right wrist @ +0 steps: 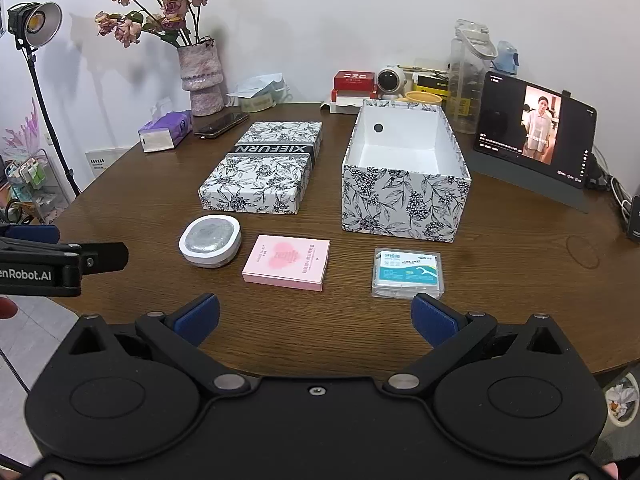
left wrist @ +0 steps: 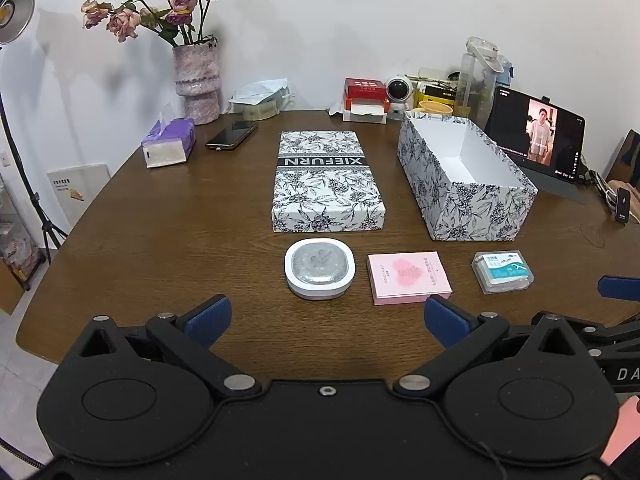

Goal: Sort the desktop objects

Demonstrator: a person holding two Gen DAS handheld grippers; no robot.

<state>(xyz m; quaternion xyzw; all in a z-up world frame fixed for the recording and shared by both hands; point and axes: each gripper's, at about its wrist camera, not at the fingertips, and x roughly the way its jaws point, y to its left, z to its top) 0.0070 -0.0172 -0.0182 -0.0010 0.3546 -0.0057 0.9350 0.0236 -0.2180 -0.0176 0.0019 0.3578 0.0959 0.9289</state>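
Three small items lie in a row near the table's front: a round white case with a silver top point(left wrist: 320, 268) point(right wrist: 210, 240), a pink card box point(left wrist: 409, 277) point(right wrist: 287, 262) and a clear floss-pick box point(left wrist: 503, 271) point(right wrist: 408, 273). Behind them stand an open floral box point(left wrist: 464, 178) point(right wrist: 404, 176), empty inside, and its floral lid point(left wrist: 327, 182) point(right wrist: 264, 168) lying flat. My left gripper point(left wrist: 327, 322) is open, hovering just short of the white case and pink box. My right gripper point(right wrist: 316, 318) is open too, in front of the pink and floss boxes.
At the back of the brown table point(left wrist: 168, 240) are a vase of roses point(left wrist: 197, 80), a purple tissue pack point(left wrist: 168, 142), a phone point(left wrist: 232, 135), red boxes point(left wrist: 365, 98), a water bottle point(right wrist: 468, 72) and a propped tablet point(right wrist: 534, 130). A lamp stand point(right wrist: 36, 40) rises at the left.
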